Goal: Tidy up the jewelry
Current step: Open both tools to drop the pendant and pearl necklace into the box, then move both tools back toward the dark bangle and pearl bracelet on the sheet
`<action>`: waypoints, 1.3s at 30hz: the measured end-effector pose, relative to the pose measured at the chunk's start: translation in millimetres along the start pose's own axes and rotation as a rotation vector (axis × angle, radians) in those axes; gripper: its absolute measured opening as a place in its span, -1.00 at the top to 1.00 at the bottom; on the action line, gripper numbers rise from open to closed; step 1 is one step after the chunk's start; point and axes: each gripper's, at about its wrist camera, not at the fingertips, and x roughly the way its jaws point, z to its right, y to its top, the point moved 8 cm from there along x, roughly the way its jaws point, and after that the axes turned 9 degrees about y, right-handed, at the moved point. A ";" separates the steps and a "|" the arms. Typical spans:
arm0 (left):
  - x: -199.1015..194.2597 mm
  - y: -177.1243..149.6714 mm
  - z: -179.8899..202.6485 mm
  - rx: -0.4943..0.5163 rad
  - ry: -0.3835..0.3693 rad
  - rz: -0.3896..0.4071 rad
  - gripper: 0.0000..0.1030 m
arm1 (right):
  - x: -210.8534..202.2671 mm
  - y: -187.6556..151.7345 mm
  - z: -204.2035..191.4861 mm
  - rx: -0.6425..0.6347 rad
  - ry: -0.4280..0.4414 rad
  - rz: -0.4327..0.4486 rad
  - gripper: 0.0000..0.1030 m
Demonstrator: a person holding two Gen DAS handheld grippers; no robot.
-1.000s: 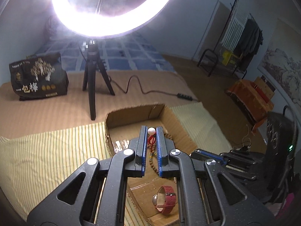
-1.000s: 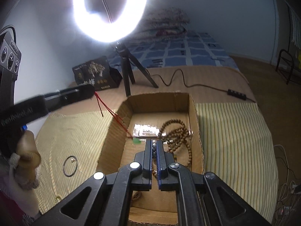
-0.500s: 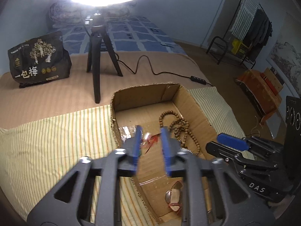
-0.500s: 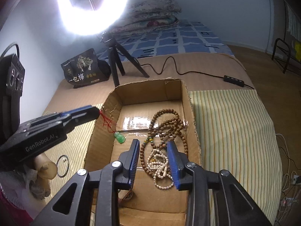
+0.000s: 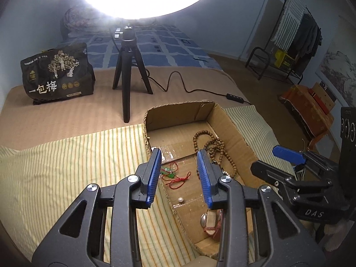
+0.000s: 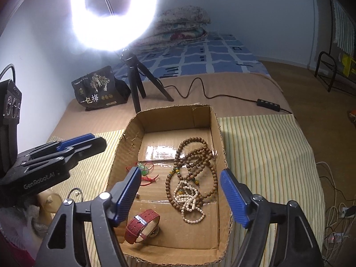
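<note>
An open cardboard box (image 6: 217, 133) (image 5: 231, 122) lies on a striped cloth. In it are brown wooden beads (image 6: 195, 153) (image 5: 213, 144), a white bead strand (image 6: 189, 202), a red-corded green pendant (image 6: 143, 169) (image 5: 170, 173), a loose pearl (image 5: 180, 199) and a red-strapped watch (image 6: 142, 224) (image 5: 211, 220). My left gripper (image 5: 179, 173) is open and empty above the box's left wall. My right gripper (image 6: 181, 197) is open and empty above the box's near half. Each gripper shows in the other's view, the left (image 6: 73, 143) and the right (image 5: 287, 153).
A ring light on a black tripod (image 5: 128, 71) (image 6: 135, 84) stands behind the box, its cable (image 6: 200, 84) running right. A dark snack bag (image 5: 56, 75) (image 6: 98, 89) stands at the back left. A metal ring (image 6: 75, 194) lies on the cloth left of the box.
Both grippers opened and drew back. The left let go of the red-corded pendant with the pearl, the right let go of the beads; these now lie in the box.
</note>
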 end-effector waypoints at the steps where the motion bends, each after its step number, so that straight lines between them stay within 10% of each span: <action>1: -3.5 -0.5 -2.0 -0.001 0.002 0.004 0.36 | -2.1 0.6 -1.0 -0.002 0.001 0.005 -0.53; 20: -84.7 -22.3 -56.0 0.033 0.077 0.073 0.34 | -27.1 5.4 -31.6 -0.020 0.057 0.085 -0.68; 31: -136.7 -64.5 -102.0 0.064 0.142 0.108 -0.15 | -34.7 5.1 -64.5 -0.015 0.149 0.146 -0.69; 39: -145.8 -117.7 -136.6 0.002 0.161 0.045 -0.16 | -27.6 3.3 -101.2 -0.083 0.191 0.174 -0.87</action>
